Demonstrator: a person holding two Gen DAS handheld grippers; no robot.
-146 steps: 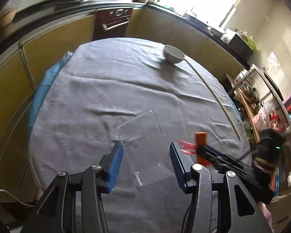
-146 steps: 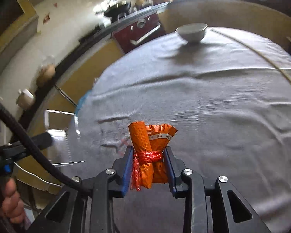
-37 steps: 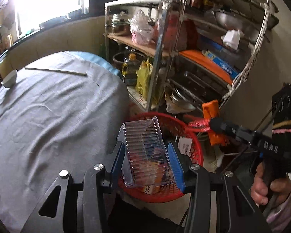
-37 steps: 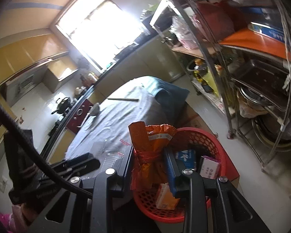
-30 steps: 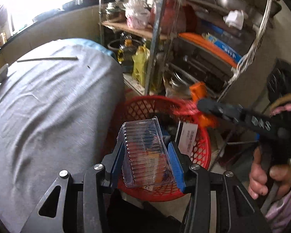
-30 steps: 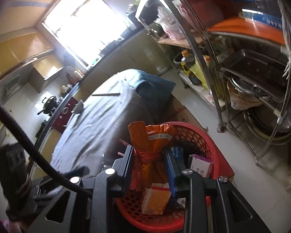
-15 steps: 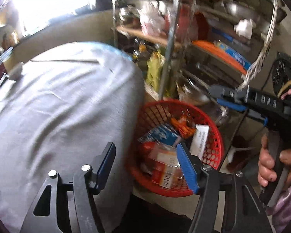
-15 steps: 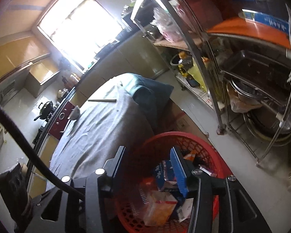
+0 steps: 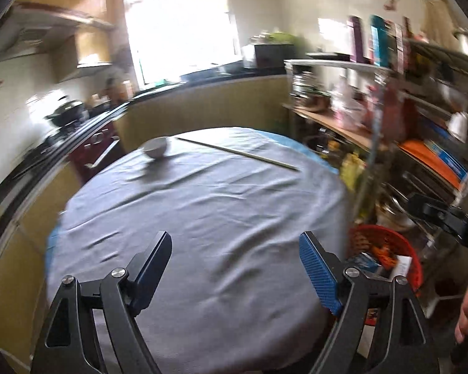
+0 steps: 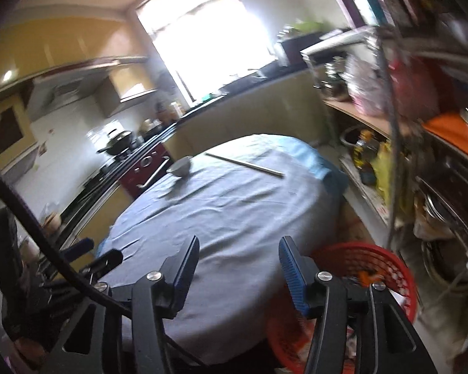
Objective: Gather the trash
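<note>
Opening wider, my left gripper (image 9: 235, 266) and right gripper (image 10: 238, 268) have nothing between their fingers. I judge the trash (image 9: 379, 257) is collected: it lies in the red basket (image 10: 387, 261) beside the cloth-covered worktop (image 9: 202, 205), handy for dropping.

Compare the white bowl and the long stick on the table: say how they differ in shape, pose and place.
The white bowl is round and stands upright; the long stick is thin and straight and lies flat. The bowl sits near the far left edge of the grey tablecloth; the stick runs slantwise from beside it toward the right edge. The bowl looks white, the stick pale tan. Both rest on the cloth, apart from each other.
</note>
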